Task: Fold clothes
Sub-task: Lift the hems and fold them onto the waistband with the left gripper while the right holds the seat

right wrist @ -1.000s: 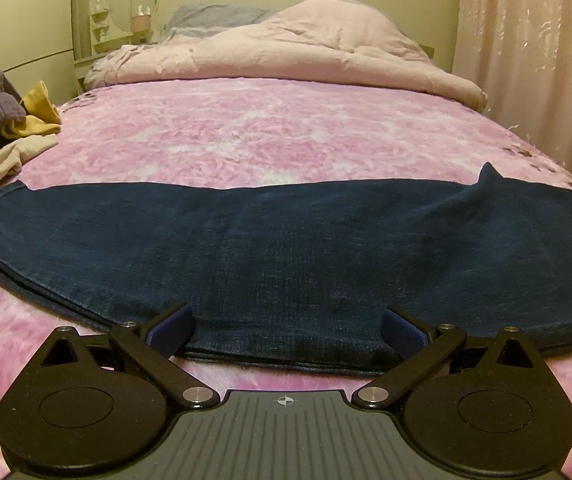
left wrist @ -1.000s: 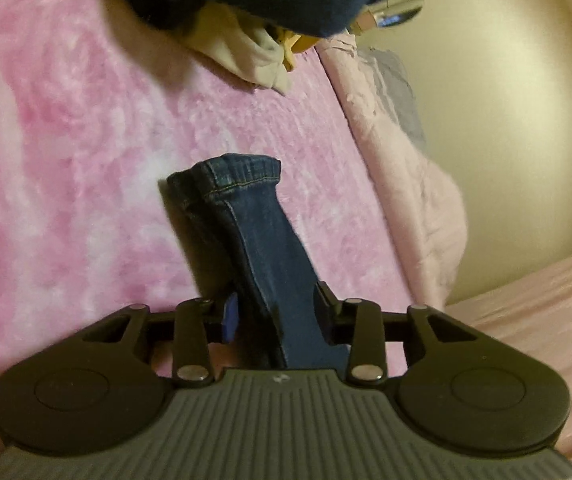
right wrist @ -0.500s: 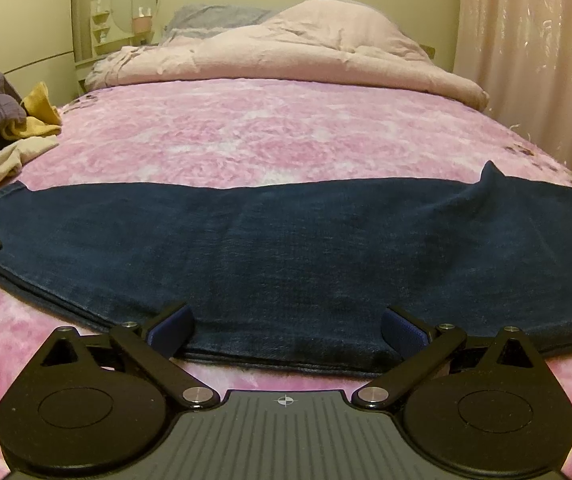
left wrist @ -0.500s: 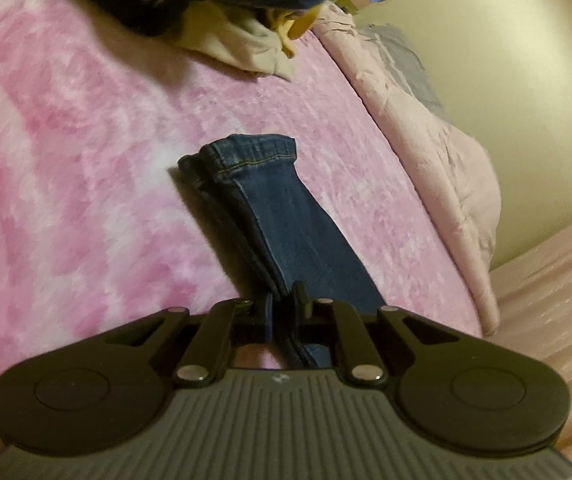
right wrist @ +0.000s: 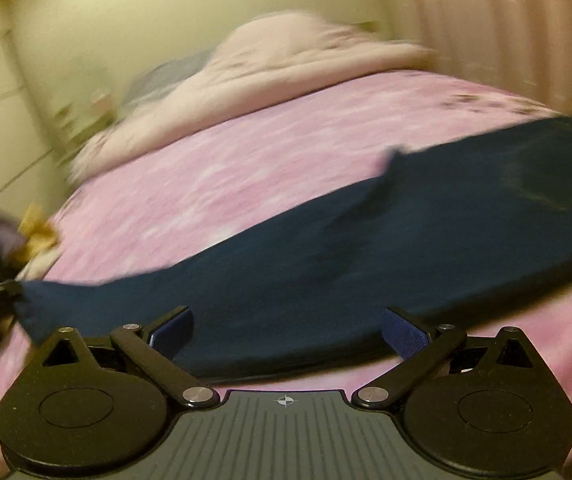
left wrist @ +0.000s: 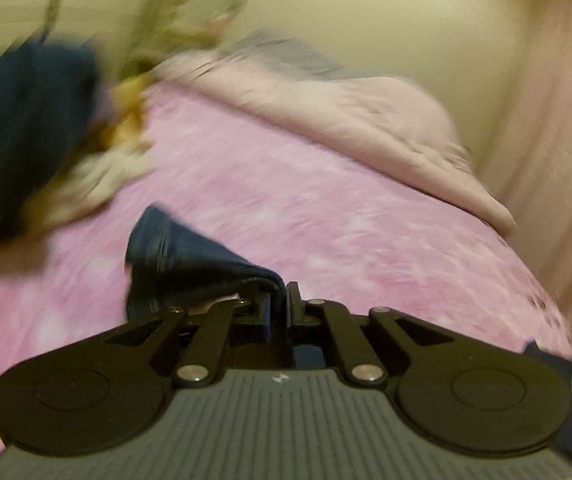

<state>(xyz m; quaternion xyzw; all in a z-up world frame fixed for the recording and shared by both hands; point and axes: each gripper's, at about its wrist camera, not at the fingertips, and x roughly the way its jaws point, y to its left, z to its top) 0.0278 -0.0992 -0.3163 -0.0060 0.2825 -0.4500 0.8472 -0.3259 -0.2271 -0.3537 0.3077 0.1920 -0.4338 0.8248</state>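
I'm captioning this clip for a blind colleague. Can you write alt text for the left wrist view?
The left gripper is shut on the leg end of dark blue jeans, lifting it off a pink bedspread. The blurred picture also shows a heap of clothes at left and a pale pink duvet behind.

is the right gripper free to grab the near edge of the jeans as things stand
Probably yes: the right gripper is open and empty, the jeans edge lies right between its fingers, nothing covers it, and the left gripper pinches the leg end.
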